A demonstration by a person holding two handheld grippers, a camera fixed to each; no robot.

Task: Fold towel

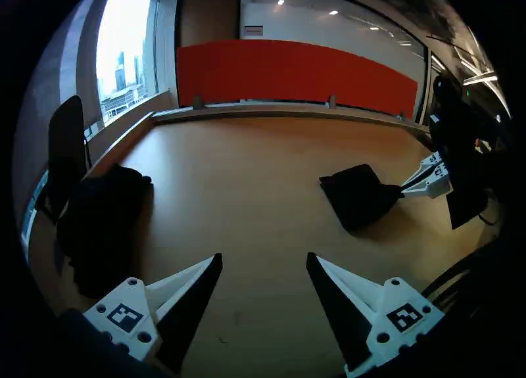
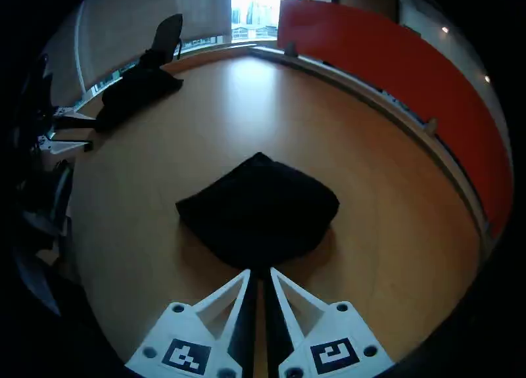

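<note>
A black towel (image 2: 260, 210) lies folded into a thick pad on the wooden table (image 2: 368, 200). My right gripper (image 2: 261, 273) is at the pad's near edge, and its fingers are shut on that edge of the cloth. In the left gripper view the same towel (image 1: 358, 194) lies to the right of the middle, and the right gripper (image 1: 400, 191) pinches its right corner. My left gripper (image 1: 263, 259) stands open over bare wood with nothing between its fingers, well away from the towel. In the right gripper view the left gripper (image 2: 92, 133) is at the far left edge.
A second heap of dark cloth (image 1: 98, 227) lies at the table's left side, next to a black chair (image 1: 66, 148). A red partition (image 1: 296, 75) runs along the table's far edge. Bare wood lies between the heap and the towel.
</note>
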